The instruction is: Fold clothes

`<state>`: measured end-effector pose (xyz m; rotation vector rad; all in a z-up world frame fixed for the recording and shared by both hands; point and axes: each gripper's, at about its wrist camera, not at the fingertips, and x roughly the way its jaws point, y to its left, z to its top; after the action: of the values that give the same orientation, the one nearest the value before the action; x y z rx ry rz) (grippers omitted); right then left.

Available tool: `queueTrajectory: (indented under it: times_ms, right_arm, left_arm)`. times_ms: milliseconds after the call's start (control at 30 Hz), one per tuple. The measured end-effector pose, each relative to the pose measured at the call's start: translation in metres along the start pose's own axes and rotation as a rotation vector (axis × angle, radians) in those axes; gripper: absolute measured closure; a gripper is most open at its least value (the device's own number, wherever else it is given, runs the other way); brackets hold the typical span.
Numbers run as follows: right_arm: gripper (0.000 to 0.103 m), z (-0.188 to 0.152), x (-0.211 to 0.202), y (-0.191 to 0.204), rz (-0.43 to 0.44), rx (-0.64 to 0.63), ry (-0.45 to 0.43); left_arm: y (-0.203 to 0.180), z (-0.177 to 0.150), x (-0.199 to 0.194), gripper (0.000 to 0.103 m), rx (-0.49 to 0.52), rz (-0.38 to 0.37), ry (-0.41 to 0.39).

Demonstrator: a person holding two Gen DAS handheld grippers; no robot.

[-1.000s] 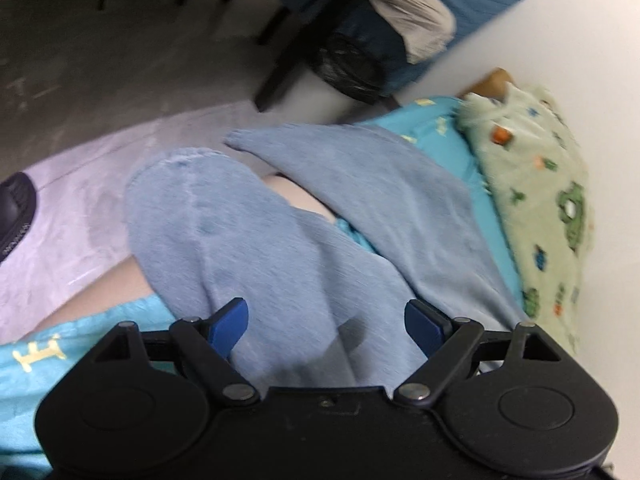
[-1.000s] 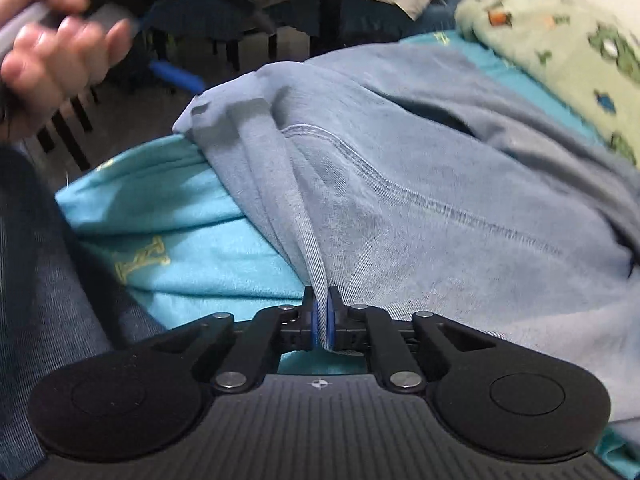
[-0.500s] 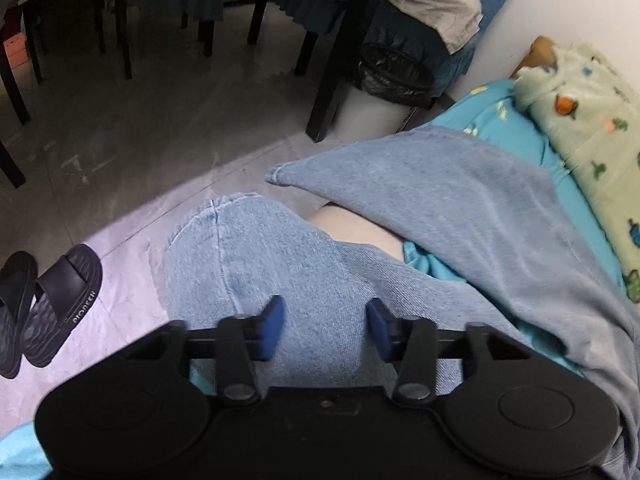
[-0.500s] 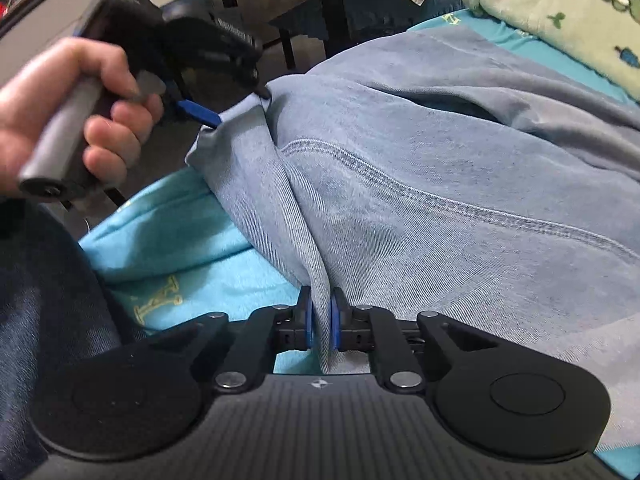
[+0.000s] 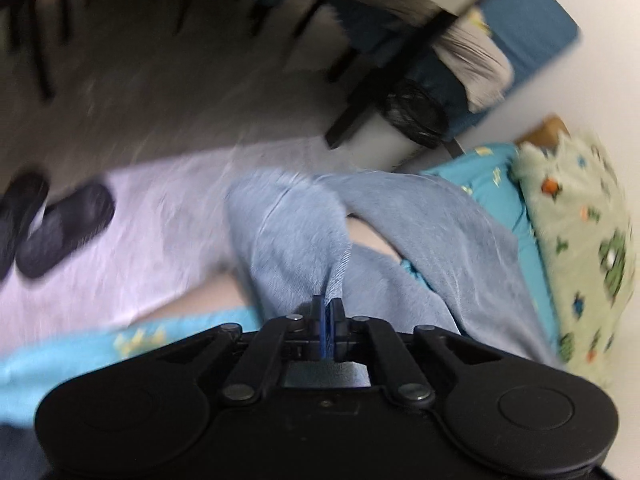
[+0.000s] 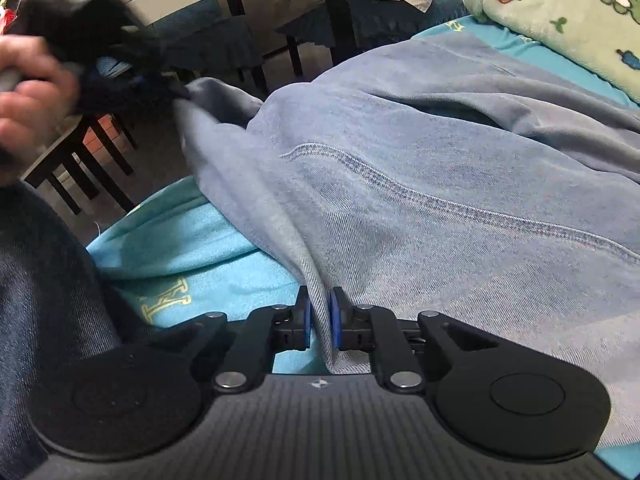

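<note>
Jeans (image 6: 440, 208): spread over blue sheet (image 6: 180, 248), frame centre. Waistband edge stretched lower centre to upper left, between both tools. Right gripper (image 6: 319, 322): narrow, edge pinched. Left gripper (image 5: 329, 330): just closed, clamped on far corner fold; seen upper left in right view.

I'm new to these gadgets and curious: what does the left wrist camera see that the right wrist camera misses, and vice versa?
Only left wrist: black slippers on the floor.
Only right wrist: a hand holding the left gripper, and a stitched seam.
Both: blue jeans, turquoise sheet, green patterned blanket; each gripper, including the right gripper, pinches denim.
</note>
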<state>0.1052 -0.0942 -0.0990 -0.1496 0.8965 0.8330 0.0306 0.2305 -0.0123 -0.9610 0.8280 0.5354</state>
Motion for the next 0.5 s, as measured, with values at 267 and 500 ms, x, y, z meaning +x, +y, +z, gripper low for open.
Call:
queueTrajectory:
  times_ms: [267,500]
  right_arm:
    - [0.091,-0.013,-0.011,-0.006,-0.009,0.040,-0.006]
    - [0.084,-0.021,-0.036,-0.008,-0.033,0.116,-0.044]
  left_arm:
    - [0.038,0.013,-0.027,0.093,-0.156,-0.082,0.105]
    - [0.076,0.052,-0.046,0.049,-0.199,-0.154,0.156]
